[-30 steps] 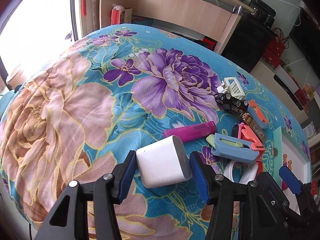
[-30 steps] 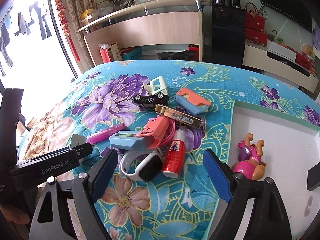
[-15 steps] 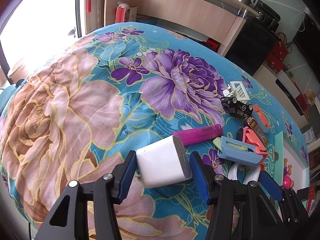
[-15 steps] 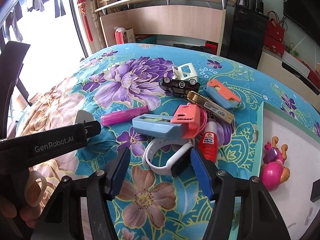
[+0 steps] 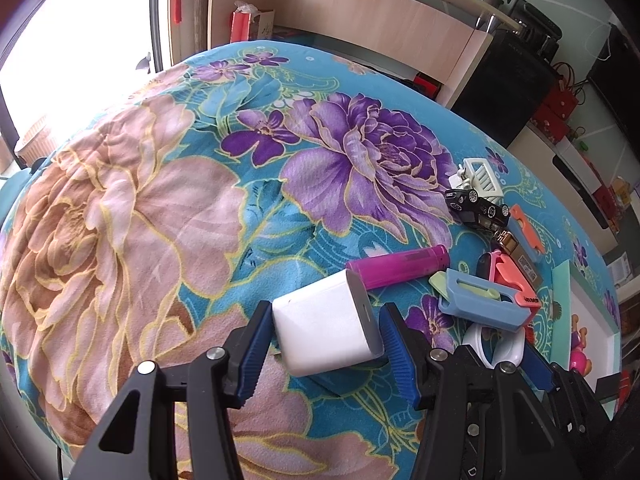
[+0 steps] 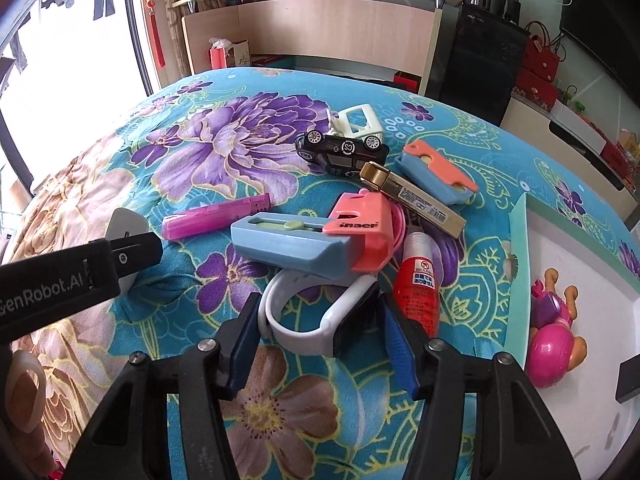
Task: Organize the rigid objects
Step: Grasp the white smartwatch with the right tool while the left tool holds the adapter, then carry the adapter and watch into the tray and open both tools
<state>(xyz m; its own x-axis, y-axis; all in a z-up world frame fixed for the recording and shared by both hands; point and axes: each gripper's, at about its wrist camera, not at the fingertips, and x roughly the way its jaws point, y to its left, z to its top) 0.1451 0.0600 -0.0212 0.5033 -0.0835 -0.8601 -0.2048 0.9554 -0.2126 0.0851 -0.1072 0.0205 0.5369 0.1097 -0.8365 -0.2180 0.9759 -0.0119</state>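
Observation:
My left gripper (image 5: pixel 324 344) is shut on a white charger block (image 5: pixel 320 320), held just over the flowered cloth (image 5: pixel 140 220). In the right wrist view a white watch (image 6: pixel 296 330) with a black face lies at the near edge of a pile of small objects. My right gripper (image 6: pixel 320 336) straddles it, jaws closing, with a pad against the band on the left and the black face on the right. Just behind the watch lie a blue box cutter (image 6: pixel 288 240), a coral clip (image 6: pixel 364 232) and a red glue bottle (image 6: pixel 416 284).
Further back lie a pink highlighter (image 6: pixel 216 218), a gold bar (image 6: pixel 412 200), a black toy car (image 6: pixel 344 148), a white toy truck (image 6: pixel 360 120) and a blue-and-orange cutter (image 6: pixel 436 176). A green-rimmed white tray (image 6: pixel 516 280) at right holds a pink toy (image 6: pixel 556 340).
My right gripper came down and forward over the white watch, and its jaws narrowed around it. The left gripper kept still with the charger block.

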